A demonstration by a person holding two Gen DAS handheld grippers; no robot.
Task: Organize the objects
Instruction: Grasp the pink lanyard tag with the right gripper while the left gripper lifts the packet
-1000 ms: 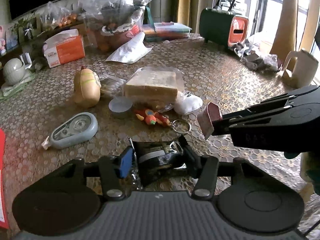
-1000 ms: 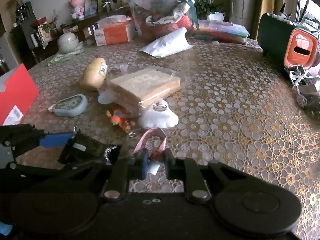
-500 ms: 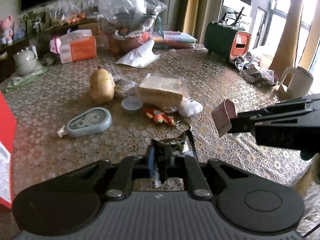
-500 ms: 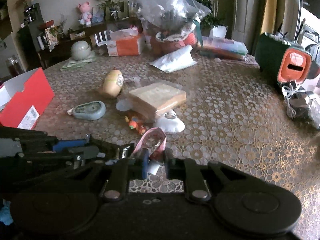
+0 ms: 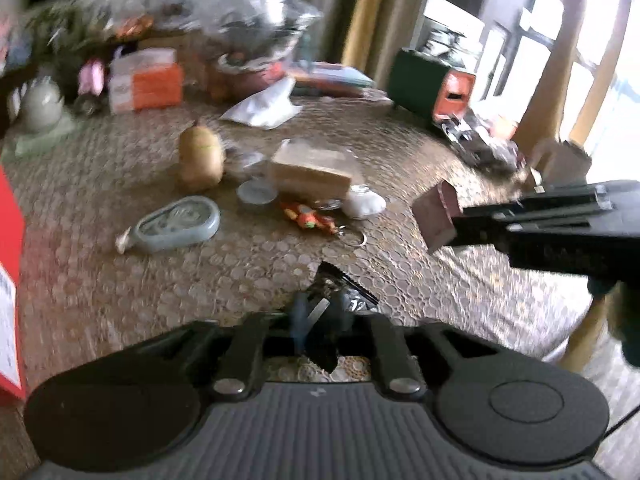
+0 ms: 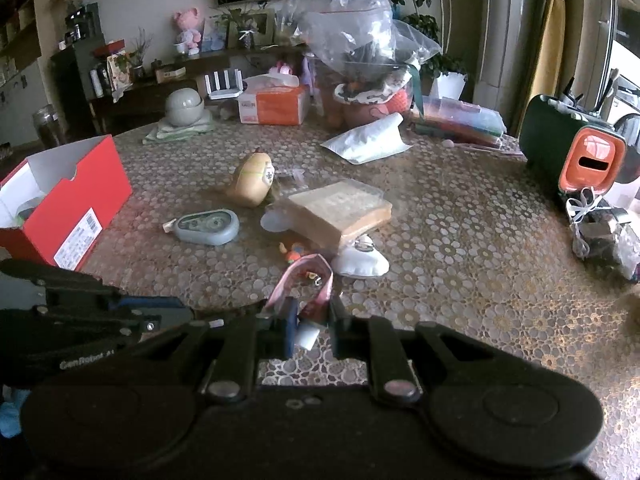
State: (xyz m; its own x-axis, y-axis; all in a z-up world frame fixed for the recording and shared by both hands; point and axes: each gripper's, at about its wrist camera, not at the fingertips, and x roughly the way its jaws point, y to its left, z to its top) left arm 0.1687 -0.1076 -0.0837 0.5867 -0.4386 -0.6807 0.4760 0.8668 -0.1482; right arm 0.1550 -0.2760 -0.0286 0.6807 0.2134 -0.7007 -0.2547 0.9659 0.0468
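My left gripper (image 5: 318,316) jaws have just been opening around the dark foil packet (image 5: 340,296), lifted off the bench (image 6: 460,220) like the pink packet (image 6: 308,288) clamped in my right gripper (image 6: 312,330), both ready for the red box (image 6: 72,208).

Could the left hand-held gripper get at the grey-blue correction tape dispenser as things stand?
Probably not: the left hand-held gripper already holds a black foil packet, though the grey-blue correction tape dispenser lies unobstructed.
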